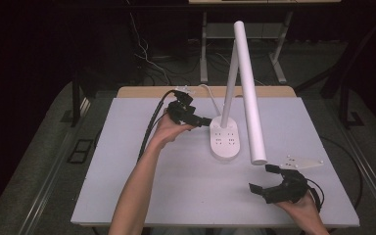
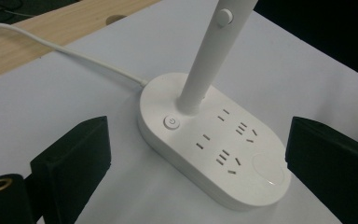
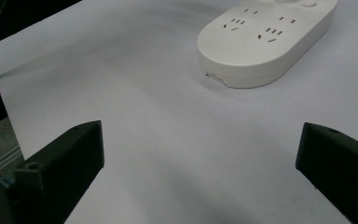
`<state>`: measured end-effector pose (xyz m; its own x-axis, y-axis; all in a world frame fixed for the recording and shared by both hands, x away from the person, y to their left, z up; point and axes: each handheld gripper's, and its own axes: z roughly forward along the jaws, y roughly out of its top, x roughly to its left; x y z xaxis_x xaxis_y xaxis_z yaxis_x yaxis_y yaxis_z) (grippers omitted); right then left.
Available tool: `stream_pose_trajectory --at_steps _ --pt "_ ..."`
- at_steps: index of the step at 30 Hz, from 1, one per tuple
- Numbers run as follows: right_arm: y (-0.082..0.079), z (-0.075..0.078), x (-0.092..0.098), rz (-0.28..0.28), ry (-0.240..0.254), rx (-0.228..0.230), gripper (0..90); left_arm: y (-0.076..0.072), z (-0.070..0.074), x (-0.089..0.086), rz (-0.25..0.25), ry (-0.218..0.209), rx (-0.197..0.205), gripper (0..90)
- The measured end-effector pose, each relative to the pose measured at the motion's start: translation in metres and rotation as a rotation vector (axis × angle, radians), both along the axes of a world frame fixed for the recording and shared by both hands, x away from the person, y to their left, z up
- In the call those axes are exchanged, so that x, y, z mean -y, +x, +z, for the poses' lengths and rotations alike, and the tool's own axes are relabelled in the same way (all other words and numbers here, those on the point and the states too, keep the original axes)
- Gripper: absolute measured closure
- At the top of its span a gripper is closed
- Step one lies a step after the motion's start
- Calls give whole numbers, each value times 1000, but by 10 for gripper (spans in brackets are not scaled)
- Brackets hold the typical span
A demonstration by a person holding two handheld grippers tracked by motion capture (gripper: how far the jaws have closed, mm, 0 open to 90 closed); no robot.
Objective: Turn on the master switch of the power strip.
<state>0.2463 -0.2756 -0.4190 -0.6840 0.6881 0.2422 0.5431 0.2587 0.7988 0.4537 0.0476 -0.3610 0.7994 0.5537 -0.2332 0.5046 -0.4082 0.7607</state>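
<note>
A white desk lamp stands mid-table on an oval base (image 1: 224, 140) with sockets in its top. Its stem (image 1: 230, 73) rises from the base, and the long tube head (image 1: 249, 98) slants down toward the near right. My left gripper (image 1: 196, 115) is open just left of the base, jaws pointing at it. In the left gripper view the base (image 2: 242, 186) lies between the wide-spread jaws, with its round power button (image 2: 171, 122) beside the stem (image 2: 205, 65). My right gripper (image 1: 262, 177) is open at the near right, holding nothing. The base (image 3: 261, 42) lies ahead of it.
The lamp's white cord (image 2: 65, 51) runs off the base to the back of the table. A white sheet (image 1: 152, 186) covers the table, with a wooden strip (image 1: 147, 91) along its far edge. The left gripper's black cable (image 1: 149, 132) trails across the left side.
</note>
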Motion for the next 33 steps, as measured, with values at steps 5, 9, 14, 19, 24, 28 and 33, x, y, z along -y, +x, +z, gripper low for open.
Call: stream_pose_trajectory --at_steps 5,9,14,19,24,28,33 --pt "0 0 -2 5 -6 -3 4 4 -6 4 -3 -3 -8 66" --pt "0 0 -2 5 -7 -3 4 7 -11 5 5 -5 -14 66" --pt "-1 0 -2 3 -4 -3 4 11 -15 5 19 -10 -20 74" --pt "-1 0 -2 5 -4 -2 4 14 -21 7 37 -17 -23 95" --pt "-1 0 -2 8 -6 -7 4 16 -24 10 63 -40 -22 140" --pt "-1 -1 -2 9 -6 -11 4 17 -28 14 63 -36 -25 200" --pt "-1 -1 -2 12 -7 -10 4 17 -32 18 53 -26 -9 265"
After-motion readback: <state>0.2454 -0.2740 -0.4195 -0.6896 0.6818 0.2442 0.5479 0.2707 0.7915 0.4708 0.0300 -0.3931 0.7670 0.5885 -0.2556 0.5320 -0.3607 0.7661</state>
